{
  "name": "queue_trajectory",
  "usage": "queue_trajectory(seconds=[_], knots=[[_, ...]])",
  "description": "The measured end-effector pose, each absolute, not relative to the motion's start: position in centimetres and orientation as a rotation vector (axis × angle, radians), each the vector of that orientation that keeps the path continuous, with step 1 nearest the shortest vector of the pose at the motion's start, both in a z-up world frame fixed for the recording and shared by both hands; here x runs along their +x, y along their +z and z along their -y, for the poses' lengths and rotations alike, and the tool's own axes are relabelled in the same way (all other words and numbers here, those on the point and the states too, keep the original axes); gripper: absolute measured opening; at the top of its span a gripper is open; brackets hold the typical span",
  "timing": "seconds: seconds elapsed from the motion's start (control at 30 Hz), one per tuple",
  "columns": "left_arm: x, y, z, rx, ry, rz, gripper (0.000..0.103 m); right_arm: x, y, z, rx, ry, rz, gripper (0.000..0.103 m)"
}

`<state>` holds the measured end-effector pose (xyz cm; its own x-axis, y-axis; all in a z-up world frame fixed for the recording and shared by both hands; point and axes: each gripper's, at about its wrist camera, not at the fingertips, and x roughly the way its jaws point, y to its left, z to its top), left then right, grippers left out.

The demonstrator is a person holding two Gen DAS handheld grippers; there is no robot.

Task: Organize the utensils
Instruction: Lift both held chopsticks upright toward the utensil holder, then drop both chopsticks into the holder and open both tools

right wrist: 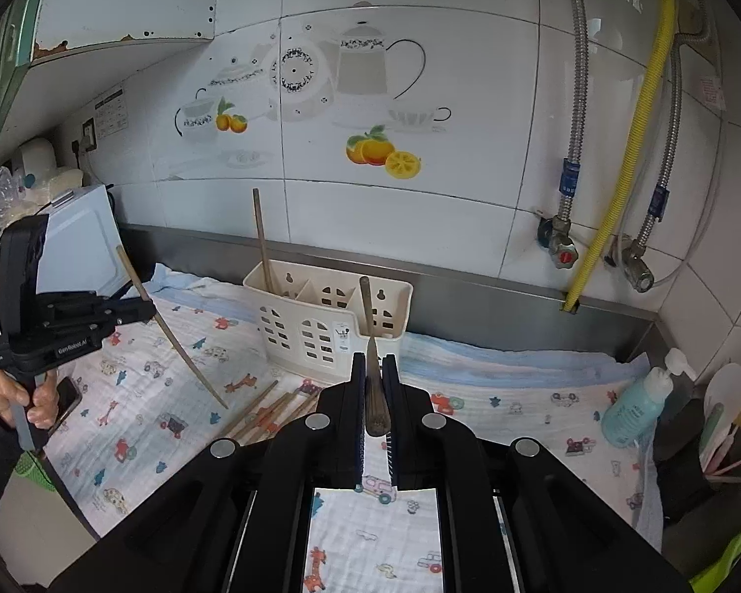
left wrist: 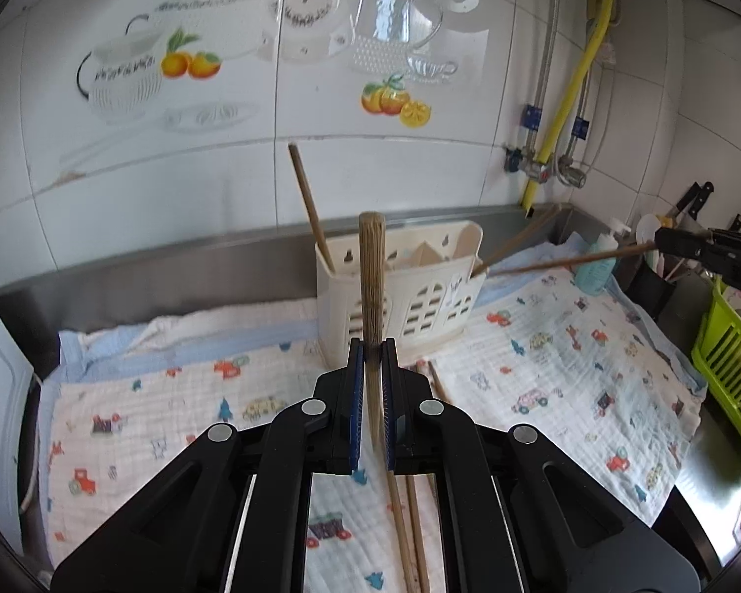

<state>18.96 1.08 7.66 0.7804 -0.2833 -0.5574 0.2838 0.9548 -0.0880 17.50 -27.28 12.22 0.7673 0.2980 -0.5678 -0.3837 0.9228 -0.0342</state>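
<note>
A cream plastic utensil holder (left wrist: 420,291) (right wrist: 321,326) stands on a printed cloth near the back wall, with one wooden chopstick (left wrist: 308,202) (right wrist: 262,242) upright in its left compartment. My left gripper (left wrist: 373,351) is shut on a wooden chopstick (left wrist: 372,276), held upright above the cloth in front of the holder; it also shows in the right wrist view (right wrist: 145,314). My right gripper (right wrist: 374,365) is shut on another chopstick (right wrist: 369,316) whose tip reaches into the holder's right compartment; it also shows in the left wrist view (left wrist: 568,262). Several loose chopsticks (right wrist: 267,412) (left wrist: 410,519) lie on the cloth.
The printed cloth (left wrist: 568,370) (right wrist: 494,410) covers a steel counter. A teal bottle (right wrist: 637,405) and a dark cup of utensils (right wrist: 716,425) stand at the right. A green rack (left wrist: 726,346) is at the right edge. A white appliance (right wrist: 79,242) stands at the left.
</note>
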Motion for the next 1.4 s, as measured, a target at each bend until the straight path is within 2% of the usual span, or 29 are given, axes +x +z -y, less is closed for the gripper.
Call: queue_trajectory(seconds=[0.23, 0.63, 0.97, 1.4], knots=[[20.8, 11.3, 0.2, 0.014, -0.321, -0.550, 0.006, 18.6, 13.9, 27.8, -0.191, 0.346, -0.584, 0.007], [25.0, 19.5, 2.4, 0.069, -0.266, -0.373, 0.006, 25.1, 14.7, 26.2, -0.213, 0.392, -0.690, 0.007], [30.4, 16.2, 2.2, 0.043, -0.235, -0.477, 0.006, 28.1, 12.8, 25.1, -0.243, 0.406, -0.774, 0.007], [31.7, 13.5, 1.5, 0.020, -0.231, -0.555, 0.008, 31.3, 11.7, 23.7, -0.250, 0.403, -0.848, 0.007]])
